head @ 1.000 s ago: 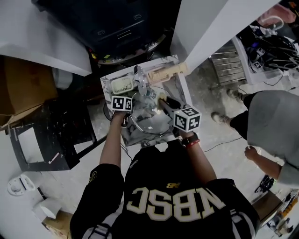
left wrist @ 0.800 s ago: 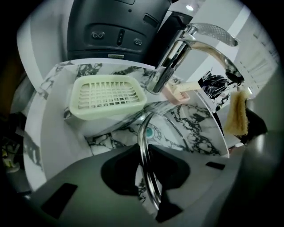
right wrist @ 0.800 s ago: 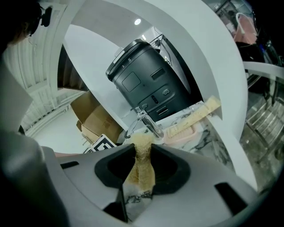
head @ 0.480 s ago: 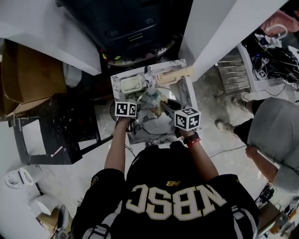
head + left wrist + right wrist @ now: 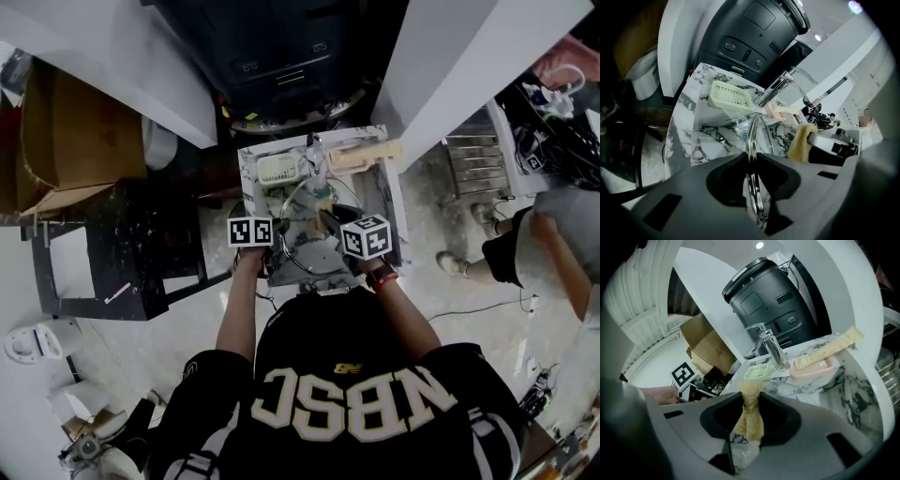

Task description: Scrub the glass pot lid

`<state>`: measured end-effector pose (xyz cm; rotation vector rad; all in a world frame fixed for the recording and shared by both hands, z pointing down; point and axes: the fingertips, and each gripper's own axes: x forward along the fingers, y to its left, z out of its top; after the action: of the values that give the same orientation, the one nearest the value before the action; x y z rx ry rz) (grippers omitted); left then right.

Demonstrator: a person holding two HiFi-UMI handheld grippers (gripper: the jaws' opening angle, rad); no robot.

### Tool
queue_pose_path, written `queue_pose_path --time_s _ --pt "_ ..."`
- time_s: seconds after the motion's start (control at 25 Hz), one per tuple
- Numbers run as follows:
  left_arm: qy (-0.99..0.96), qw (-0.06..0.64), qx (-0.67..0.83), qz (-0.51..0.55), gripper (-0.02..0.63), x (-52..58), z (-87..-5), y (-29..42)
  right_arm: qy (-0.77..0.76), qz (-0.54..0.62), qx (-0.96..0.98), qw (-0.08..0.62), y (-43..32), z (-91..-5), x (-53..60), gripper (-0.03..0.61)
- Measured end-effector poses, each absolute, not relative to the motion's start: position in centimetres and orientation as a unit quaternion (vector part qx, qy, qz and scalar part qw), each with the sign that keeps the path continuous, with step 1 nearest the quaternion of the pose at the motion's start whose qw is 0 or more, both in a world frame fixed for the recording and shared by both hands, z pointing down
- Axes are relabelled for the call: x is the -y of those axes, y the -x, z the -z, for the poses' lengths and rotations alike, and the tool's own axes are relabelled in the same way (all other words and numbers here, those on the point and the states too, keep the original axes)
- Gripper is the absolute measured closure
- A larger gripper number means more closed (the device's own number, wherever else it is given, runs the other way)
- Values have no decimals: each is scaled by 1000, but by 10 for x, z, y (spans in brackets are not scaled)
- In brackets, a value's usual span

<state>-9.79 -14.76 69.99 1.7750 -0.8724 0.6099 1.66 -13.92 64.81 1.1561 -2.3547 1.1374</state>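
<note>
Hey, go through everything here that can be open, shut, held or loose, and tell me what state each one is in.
Glass lid, held by its rim.
Sponge, clamped between jaws.
Left gripper, shut on the glass lid.
Right gripper, shut on the sponge.
Cardboard box, flaps open.
Faucet, cannot tell whether it is running.

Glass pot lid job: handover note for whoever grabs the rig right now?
Left gripper: shut on the rim of the glass pot lid, holding it on edge over the marbled sink.
Right gripper: shut on a yellow sponge, close beside the lid; contact unclear.
Done: both grips set.
Left: scrub the glass. How much is already scrubbed can't be judged from here.
</note>
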Motion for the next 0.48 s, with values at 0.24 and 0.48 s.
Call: queue_pose_path --time_s 0.24,0.48 --pt "-735 519 376 -222 534 139 -692 108 -368 -374 835 166 23 -660 144 471" --pt "-742 518 373 -201 535 134 -683 108 -323 -321 870 187 69 -661 147 471"
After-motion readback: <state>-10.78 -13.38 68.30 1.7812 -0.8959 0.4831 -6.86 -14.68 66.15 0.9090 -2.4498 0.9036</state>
